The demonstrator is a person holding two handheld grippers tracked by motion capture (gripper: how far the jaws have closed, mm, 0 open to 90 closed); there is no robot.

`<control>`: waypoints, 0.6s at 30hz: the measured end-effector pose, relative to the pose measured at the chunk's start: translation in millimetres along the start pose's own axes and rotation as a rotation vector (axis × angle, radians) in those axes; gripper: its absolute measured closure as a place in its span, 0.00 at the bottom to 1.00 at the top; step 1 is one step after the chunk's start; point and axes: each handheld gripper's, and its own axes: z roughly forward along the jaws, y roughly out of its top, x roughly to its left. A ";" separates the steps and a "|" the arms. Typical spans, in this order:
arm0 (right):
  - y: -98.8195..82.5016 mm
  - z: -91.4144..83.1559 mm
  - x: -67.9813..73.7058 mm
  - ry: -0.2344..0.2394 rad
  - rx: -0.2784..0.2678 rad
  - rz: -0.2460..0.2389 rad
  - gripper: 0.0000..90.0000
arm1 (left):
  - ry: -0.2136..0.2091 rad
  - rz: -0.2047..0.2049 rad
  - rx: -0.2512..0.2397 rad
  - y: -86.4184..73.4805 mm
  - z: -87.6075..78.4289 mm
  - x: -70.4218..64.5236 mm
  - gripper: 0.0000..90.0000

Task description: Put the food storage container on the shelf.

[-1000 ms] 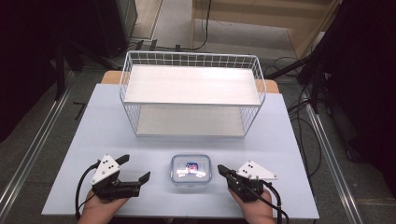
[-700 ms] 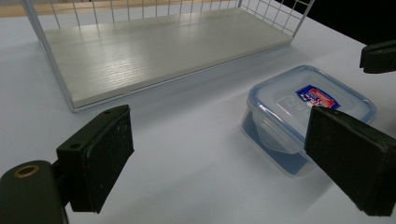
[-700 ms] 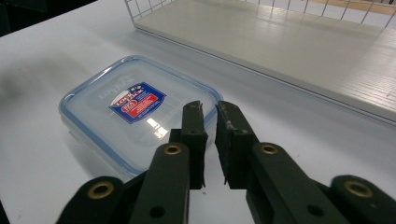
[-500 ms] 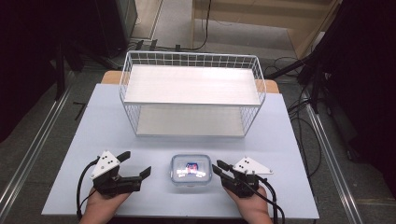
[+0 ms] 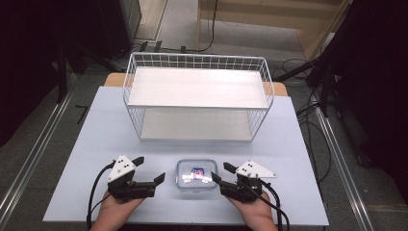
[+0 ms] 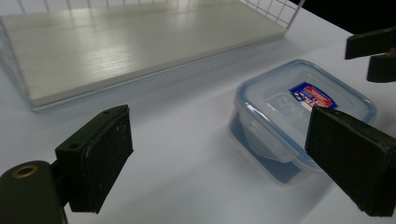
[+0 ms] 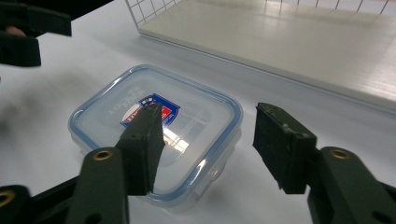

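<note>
1. We start with the clear lidded container (image 5: 196, 175), a small square box with a blue-sealed lid and a red-and-blue label, sitting flat on the pale surface (image 5: 96, 125) near its front edge, between our two hands
2. Our right gripper (image 5: 217, 174) sits just beside the box's right side; its jaws have just been opening and now stand partly spread, with nothing pinched. In the right gripper view one jaw hangs over the lid and the other over bare surface past the box's edge
3. Our left gripper (image 5: 150, 169) rests near the box's left side, jaws spread wide and empty, pointing toward the box without touching it
4. Behind the box stands the white wire rack (image 5: 197, 98) with its two pale shelves, both bare, well apart from our hands
5. We judge this to be the approach, before any grasp: the box is untouched
6. The next move calls for bringing a gripper's jaws astride the box, wide enough to clear the lid, then closing squarely so it does not slide on the smooth surface
</note>
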 end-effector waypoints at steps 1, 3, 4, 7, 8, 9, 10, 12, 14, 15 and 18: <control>-0.3 1.5 -0.4 0.005 0.006 0.017 0.45 | -0.007 -0.002 0.004 -0.4 3.0 -2.1 0.09; -0.2 5.2 -0.8 0.014 0.017 0.048 0.42 | -0.029 -0.014 0.017 -1.4 9.6 -5.5 0.09; -0.2 5.6 -0.6 0.013 0.019 0.055 0.41 | -0.039 -0.020 0.034 -2.0 13.3 -6.8 0.09; 1.3 8.6 -1.0 0.013 0.021 0.083 0.37 | -0.075 -0.056 0.069 -4.4 27.6 -10.4 0.09; 2.0 10.0 -1.5 0.011 0.025 0.091 0.36 | -0.082 -0.052 0.079 -4.7 30.8 -11.6 0.09; 2.3 11.0 -1.5 0.010 0.025 0.096 0.35 | -0.082 -0.046 0.091 -4.9 35.2 -14.4 0.09; 2.2 12.8 -1.3 0.009 0.027 0.102 0.33 | -0.082 -0.043 0.086 -5.1 37.1 -15.4 0.09; 1.6 15.4 -1.4 -0.001 0.034 0.100 0.30 | -0.093 -0.057 0.083 -5.7 39.4 -15.5 0.11; 1.0 17.7 -1.5 0.003 0.043 0.105 0.30 | -0.105 -0.079 0.089 -6.8 41.4 -14.9 0.13; 0.6 18.6 -1.5 0.001 0.047 0.105 0.30 | -0.122 -0.092 0.096 -6.9 42.2 -14.3 0.14; -2.6 21.4 -1.6 0.015 0.069 0.099 0.30 | -0.143 -0.116 0.102 -6.5 45.6 -13.6 0.16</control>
